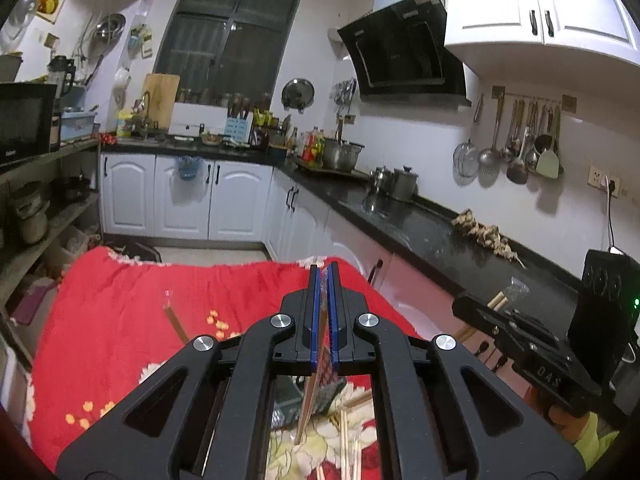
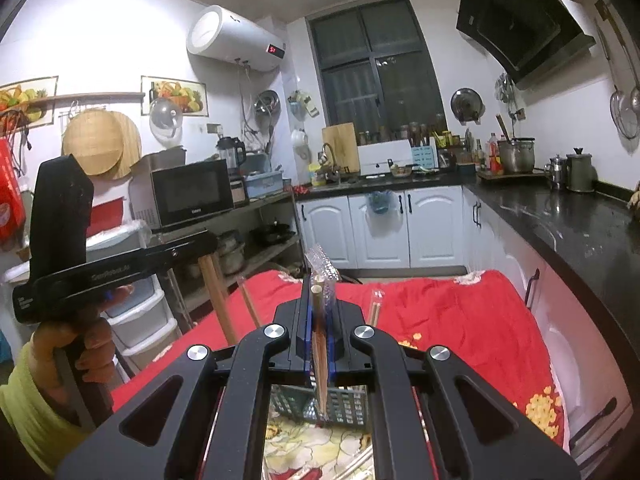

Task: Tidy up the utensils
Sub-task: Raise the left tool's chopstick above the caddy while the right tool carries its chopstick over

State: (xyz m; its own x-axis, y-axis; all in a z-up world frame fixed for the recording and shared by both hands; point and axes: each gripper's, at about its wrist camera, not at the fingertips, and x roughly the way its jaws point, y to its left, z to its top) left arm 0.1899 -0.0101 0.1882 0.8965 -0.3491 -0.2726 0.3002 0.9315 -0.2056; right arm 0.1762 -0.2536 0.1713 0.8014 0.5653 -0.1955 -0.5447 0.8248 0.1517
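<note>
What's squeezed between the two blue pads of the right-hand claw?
In the right wrist view, the right claw is shut on wooden chopsticks in a clear plastic sleeve, standing up between its pads.

A wrapped pair of wooden chopsticks (image 2: 319,344) stands almost upright in clear bubbled plastic, clamped above a red floral cloth. A second chopstick pair (image 1: 316,380) hangs slanted, likewise clamped. Below sits a dark mesh utensil basket (image 2: 344,406), with loose chopsticks (image 1: 348,444) lying beside it.
</note>
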